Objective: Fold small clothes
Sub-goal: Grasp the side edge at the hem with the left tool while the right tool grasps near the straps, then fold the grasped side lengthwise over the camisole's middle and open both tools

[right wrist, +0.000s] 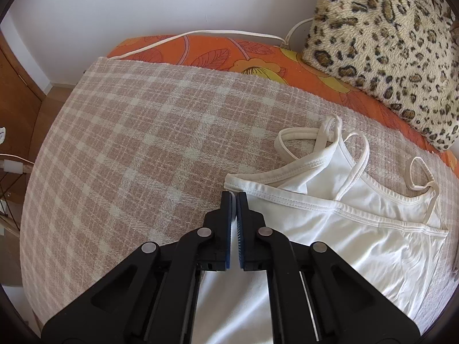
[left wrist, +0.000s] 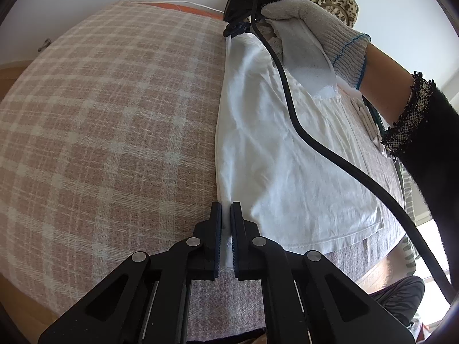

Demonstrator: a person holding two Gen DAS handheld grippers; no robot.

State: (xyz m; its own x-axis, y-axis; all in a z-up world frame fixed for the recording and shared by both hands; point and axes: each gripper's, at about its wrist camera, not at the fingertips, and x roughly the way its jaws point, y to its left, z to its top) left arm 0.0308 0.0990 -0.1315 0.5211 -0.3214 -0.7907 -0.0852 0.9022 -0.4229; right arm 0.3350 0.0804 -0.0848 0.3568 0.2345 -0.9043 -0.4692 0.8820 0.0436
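One white camisole (right wrist: 330, 229) lies flat on a pink plaid blanket (right wrist: 129, 143), right of centre, its thin straps (right wrist: 352, 154) toward the far side; two grippers pinch its left edge: the left gripper (left wrist: 226, 229) clamps the near hem, the right gripper (right wrist: 235, 215) the far corner; one leopard-print cushion (right wrist: 387, 43) sits far right.

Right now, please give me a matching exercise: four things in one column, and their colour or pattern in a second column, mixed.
Things:
1. top
2. blanket
3. pillow
4. sheet

Looks:
A. leopard spots
B. orange with flowers
C. white
D. pink and cream checks

Pairs: 1-C, 2-D, 3-A, 4-B
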